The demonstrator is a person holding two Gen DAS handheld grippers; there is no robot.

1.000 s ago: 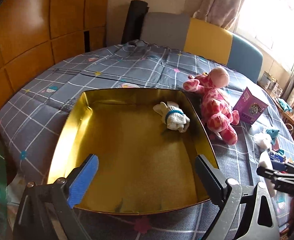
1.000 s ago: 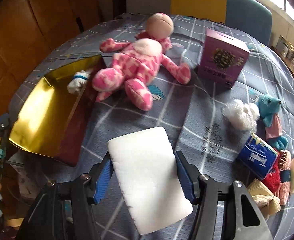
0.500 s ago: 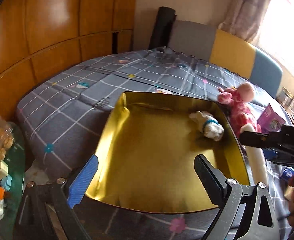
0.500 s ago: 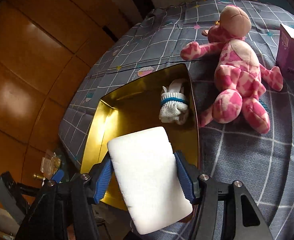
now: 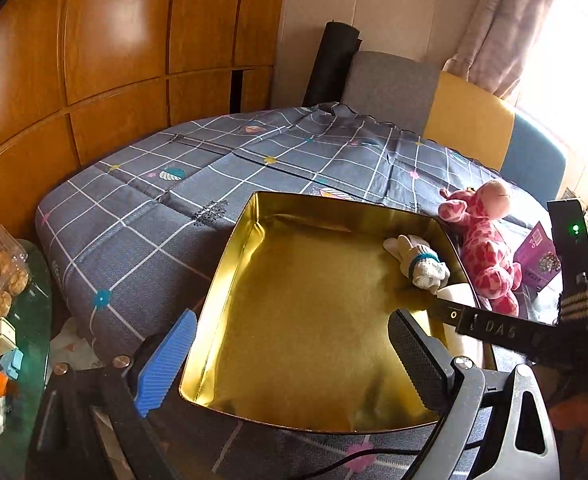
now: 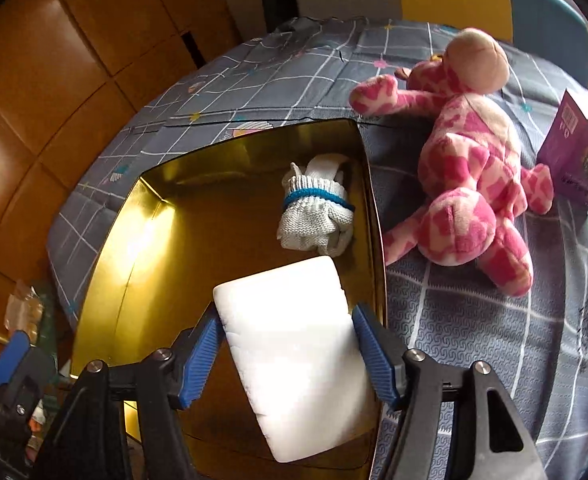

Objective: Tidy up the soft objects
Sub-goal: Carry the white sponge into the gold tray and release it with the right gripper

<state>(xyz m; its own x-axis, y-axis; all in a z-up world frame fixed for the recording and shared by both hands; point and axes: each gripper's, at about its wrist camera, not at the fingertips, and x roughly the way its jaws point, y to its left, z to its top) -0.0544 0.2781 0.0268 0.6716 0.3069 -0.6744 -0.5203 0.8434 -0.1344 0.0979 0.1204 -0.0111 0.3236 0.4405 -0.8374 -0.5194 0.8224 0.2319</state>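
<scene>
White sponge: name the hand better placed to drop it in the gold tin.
Right. Its tool already grips the white sponge over the gold tin; the left tool is open, empty.

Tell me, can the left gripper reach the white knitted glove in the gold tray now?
Probably yes: the left gripper is open and empty, the white knitted glove lies uncovered in the gold tray, though the right gripper crowds that side.

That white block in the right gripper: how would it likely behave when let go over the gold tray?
The white sponge block looks like light foam, so it should probably drop softly rather than bounce hard. Its flat, slab-like shape suggests it would lie flat, not roll. The right gripper pads barely dent its sides, so it seems fairly firm. The gold tray below holds only a knitted glove.
</scene>
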